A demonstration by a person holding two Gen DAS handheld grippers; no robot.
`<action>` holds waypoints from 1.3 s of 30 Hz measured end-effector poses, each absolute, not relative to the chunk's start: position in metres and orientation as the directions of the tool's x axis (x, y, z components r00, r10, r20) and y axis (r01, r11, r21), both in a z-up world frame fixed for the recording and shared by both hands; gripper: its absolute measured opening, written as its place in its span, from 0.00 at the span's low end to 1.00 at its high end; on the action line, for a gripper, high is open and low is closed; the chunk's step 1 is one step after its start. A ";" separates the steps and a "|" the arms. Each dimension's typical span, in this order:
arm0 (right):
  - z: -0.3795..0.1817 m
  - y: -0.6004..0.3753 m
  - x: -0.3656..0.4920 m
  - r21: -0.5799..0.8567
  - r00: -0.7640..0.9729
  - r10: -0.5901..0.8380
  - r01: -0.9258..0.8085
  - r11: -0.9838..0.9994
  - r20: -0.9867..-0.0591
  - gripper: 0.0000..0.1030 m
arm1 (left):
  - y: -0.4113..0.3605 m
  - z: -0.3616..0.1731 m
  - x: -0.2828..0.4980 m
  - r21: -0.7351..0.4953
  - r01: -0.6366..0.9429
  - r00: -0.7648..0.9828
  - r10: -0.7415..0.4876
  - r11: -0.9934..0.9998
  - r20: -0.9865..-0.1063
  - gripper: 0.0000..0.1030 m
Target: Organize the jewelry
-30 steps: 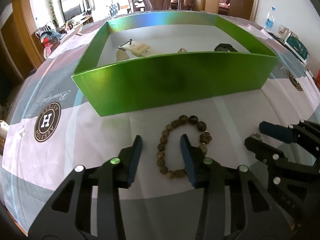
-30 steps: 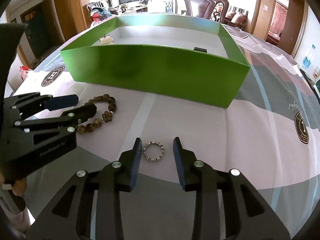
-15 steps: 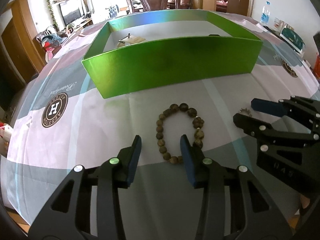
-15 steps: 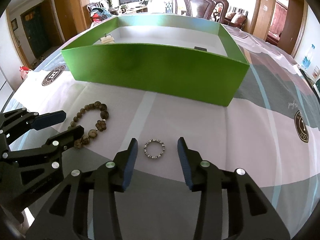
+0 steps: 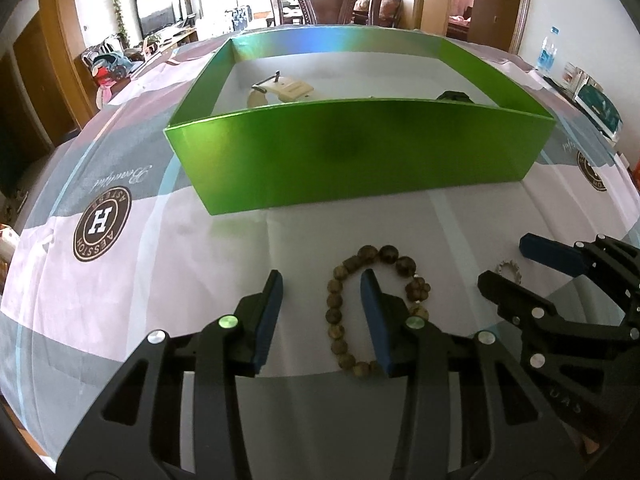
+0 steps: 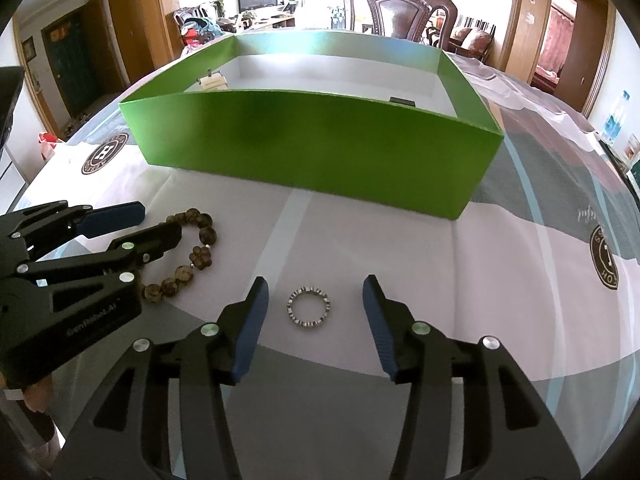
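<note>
Looking along the left gripper (image 5: pixel 322 292) in the left wrist view: fingers apart, nothing pinched. The bracelet (image 5: pixel 376 312), a loop of brown beads, lies flat on the cloth (image 5: pixel 120 280). Its left strand runs up through the gap between the fingers; the right finger (image 5: pixel 374 320) covers part of the loop, and whether it touches the beads can't be told. Behind the bracelet stands the green box (image 5: pixel 352 152), open on top, w/ a cream watch (image 5: pixel 280 90) at its back left and a dark item (image 5: pixel 456 96) at the near right, mostly hidden by the front wall. At right the right gripper (image 5: pixel 506 258) comes in from the side, the ring (image 5: pixel 508 270) showing between its tips.

Right wrist view: right gripper (image 6: pixel 316 304) w/ jaws opening, the ring (image 6: pixel 309 307) flat on the cloth (image 6: pixel 460 264) between the fingers, clear of both pads, a bit nearer the left one. Left gripper (image 6: pixel 156 222) sits at the left edge, fingers over the bracelet (image 6: pixel 188 256), which lies just left of the ring. Box (image 6: pixel 320 148) beyond, well apart from the ring; the watch (image 6: pixel 212 80) barely shows over its wall. Dark wood chair (image 6: pixel 400 12) behind the table.
</note>
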State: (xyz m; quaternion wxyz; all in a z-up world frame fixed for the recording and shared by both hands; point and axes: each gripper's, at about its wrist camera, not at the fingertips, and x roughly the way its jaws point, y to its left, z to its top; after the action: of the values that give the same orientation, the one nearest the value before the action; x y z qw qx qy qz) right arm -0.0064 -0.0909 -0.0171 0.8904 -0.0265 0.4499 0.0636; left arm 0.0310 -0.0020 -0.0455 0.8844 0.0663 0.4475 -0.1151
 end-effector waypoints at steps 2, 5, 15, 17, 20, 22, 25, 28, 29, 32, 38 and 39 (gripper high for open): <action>-0.017 -0.090 -0.006 0.009 0.590 0.089 -0.137 0.991 -0.803 0.50 | -0.002 -0.045 0.032 0.015 0.265 0.575 -0.145 0.964 -0.805 0.39; -0.018 -0.089 -0.005 0.008 0.594 0.088 -0.136 0.991 -0.800 0.50 | -0.001 -0.046 0.031 0.015 0.266 0.576 -0.146 0.964 -0.805 0.40; -0.017 -0.085 -0.007 0.011 0.597 0.111 -0.169 0.986 -0.795 0.33 | -0.005 -0.045 0.031 0.017 0.274 0.581 -0.152 0.962 -0.799 0.34; -0.016 -0.084 -0.008 0.012 0.598 0.118 -0.179 0.984 -0.793 0.26 | -0.006 -0.045 0.030 0.013 0.282 0.580 -0.160 0.959 -0.799 0.29; -0.016 -0.082 -0.008 0.014 0.600 0.125 -0.186 0.982 -0.790 0.22 | -0.007 -0.045 0.028 0.008 0.296 0.580 -0.173 0.955 -0.796 0.11; -0.016 -0.083 -0.009 0.017 0.601 0.127 -0.185 0.983 -0.789 0.21 | -0.008 -0.045 0.026 0.014 0.296 0.582 -0.169 0.955 -0.795 0.08; -0.016 -0.083 -0.009 0.020 0.602 0.128 -0.182 0.983 -0.788 0.21 | -0.007 -0.045 0.025 0.005 0.293 0.577 -0.173 0.956 -0.798 0.08; -0.017 -0.083 -0.009 0.024 0.603 0.128 -0.179 0.984 -0.788 0.21 | -0.006 -0.045 0.025 -0.003 0.289 0.570 -0.175 0.957 -0.803 0.08; -0.017 -0.083 -0.009 0.023 0.603 0.127 -0.176 0.984 -0.788 0.21 | -0.005 -0.044 0.024 -0.007 0.284 0.568 -0.174 0.959 -0.804 0.08; -0.016 -0.085 -0.010 0.012 0.606 0.108 -0.160 0.987 -0.788 0.21 | -0.001 -0.042 0.023 -0.011 0.279 0.571 -0.175 0.960 -0.802 0.08; -0.011 -0.088 -0.013 0.009 0.620 0.094 -0.139 0.990 -0.779 0.21 | 0.002 -0.035 0.022 -0.017 0.272 0.581 -0.179 0.962 -0.794 0.08; -0.010 -0.089 -0.013 0.009 0.622 0.093 -0.137 0.991 -0.778 0.21 | 0.001 -0.034 0.022 -0.020 0.270 0.582 -0.179 0.963 -0.793 0.08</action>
State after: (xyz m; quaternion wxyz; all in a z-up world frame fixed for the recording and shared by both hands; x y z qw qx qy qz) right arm -0.0134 -0.0888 -0.0102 0.9001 -0.0256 0.4303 0.0638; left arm 0.0222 0.0012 -0.0338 0.8878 0.0515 0.4394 -0.1265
